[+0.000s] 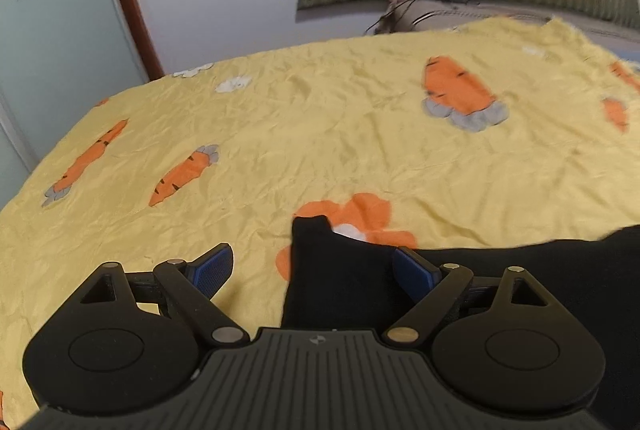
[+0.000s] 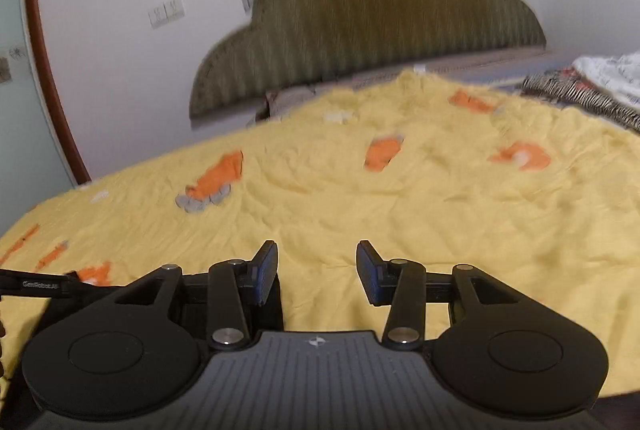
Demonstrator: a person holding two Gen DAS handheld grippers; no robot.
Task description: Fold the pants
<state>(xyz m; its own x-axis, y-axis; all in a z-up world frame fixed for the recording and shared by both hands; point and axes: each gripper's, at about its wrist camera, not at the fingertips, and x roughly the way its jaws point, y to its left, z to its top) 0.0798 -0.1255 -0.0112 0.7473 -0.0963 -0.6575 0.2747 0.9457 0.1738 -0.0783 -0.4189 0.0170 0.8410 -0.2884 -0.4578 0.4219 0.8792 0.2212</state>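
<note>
Left wrist: black pants (image 1: 340, 278) between open hand-held gripper (image 1: 316, 266) fingers.

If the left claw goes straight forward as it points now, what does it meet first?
Most likely the black pants: a corner of them already lies between the open fingers of the left claw. Past that there is only the yellow carrot-print sheet, though depth is hard to judge here.

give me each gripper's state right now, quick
Left gripper: open, black pants between its fingers, not clamped.
Right gripper: open, holding nothing, over the yellow bedsheet.
</note>
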